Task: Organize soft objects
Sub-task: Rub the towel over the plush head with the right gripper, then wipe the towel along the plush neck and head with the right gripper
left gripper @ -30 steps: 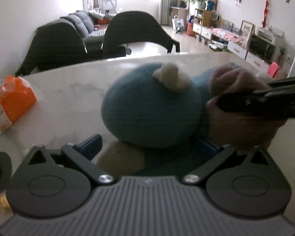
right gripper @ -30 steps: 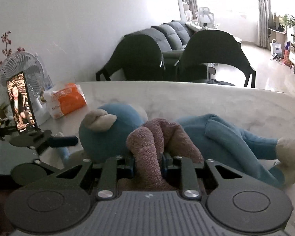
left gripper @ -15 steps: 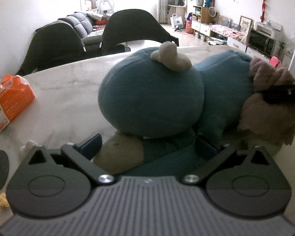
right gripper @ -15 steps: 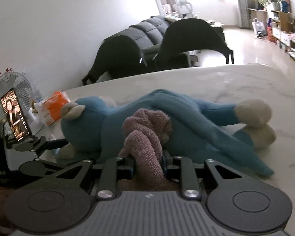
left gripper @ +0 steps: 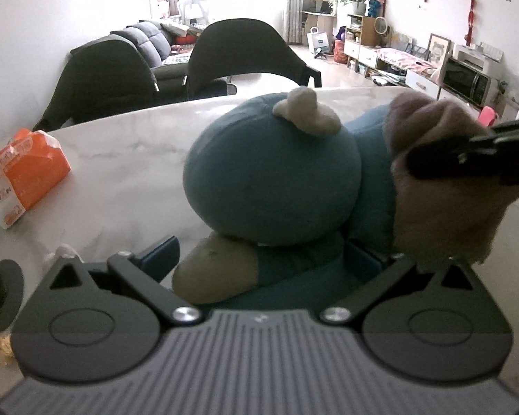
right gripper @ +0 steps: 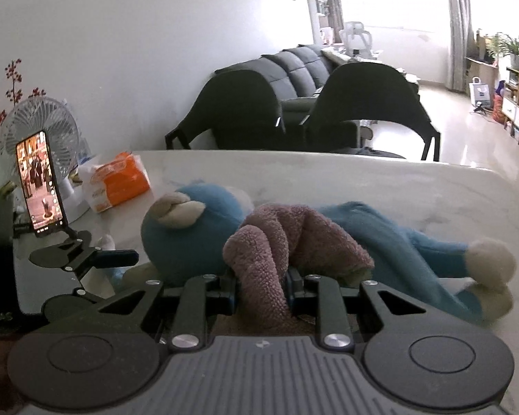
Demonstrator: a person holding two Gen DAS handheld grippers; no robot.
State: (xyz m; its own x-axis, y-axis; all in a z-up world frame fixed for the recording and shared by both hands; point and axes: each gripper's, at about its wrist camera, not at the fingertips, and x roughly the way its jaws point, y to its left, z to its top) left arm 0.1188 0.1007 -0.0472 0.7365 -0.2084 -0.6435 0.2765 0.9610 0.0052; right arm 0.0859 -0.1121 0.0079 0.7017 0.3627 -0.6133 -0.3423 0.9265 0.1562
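Note:
A blue plush toy (left gripper: 270, 173) with cream ears and paws lies on its side on the white marble table (left gripper: 121, 159). My left gripper (left gripper: 261, 252) is set wide around the toy's arm and cream paw (left gripper: 218, 269), both pads pressing on it. The right gripper (right gripper: 261, 287) is shut on a bunched pink fleecy cloth (right gripper: 270, 252) that rests against the toy's back, just behind the head (right gripper: 190, 228). From the left wrist view, the cloth (left gripper: 443, 214) and a dark right finger (left gripper: 467, 159) sit at the right. The toy's legs (right gripper: 481, 269) stretch rightward.
An orange tissue pack (right gripper: 121, 183) lies at the table's left. A phone on a stand (right gripper: 38, 183) and a small white fan (right gripper: 41, 128) stand beyond it. Two dark chairs (right gripper: 363, 103) line the far edge. A round black base (left gripper: 0, 294) sits at my left.
The right gripper swung along the toy's body with the pink cloth and came back close behind the head. The toy's head rose, then settled. My left gripper barely moved.

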